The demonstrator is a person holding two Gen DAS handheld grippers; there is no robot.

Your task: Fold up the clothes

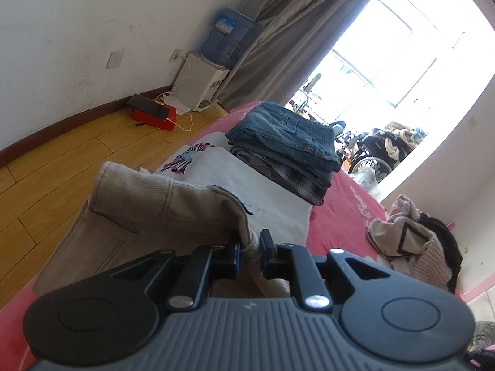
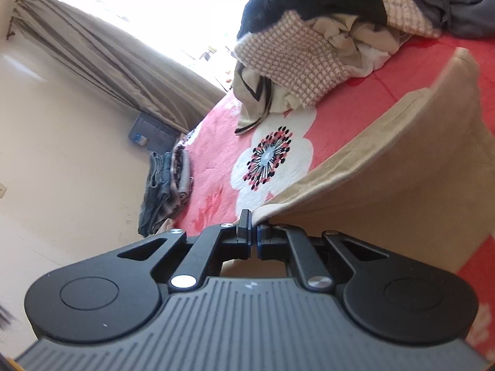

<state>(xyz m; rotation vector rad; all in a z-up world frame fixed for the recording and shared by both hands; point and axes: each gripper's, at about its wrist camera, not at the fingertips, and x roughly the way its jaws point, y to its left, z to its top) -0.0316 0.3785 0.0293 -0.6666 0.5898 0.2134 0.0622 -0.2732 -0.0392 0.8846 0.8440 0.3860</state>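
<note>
Fingers of both the left gripper and right gripper pinch the beige corduroy trousers, lifting them off the bed, probably to fold them.

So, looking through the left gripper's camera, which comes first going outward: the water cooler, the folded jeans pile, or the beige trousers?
1. Beige trousers, clamped in the left gripper.
2. Folded jeans pile, farther up the bed, slightly right.
3. Water cooler, against the far wall, left of the curtain.
</note>
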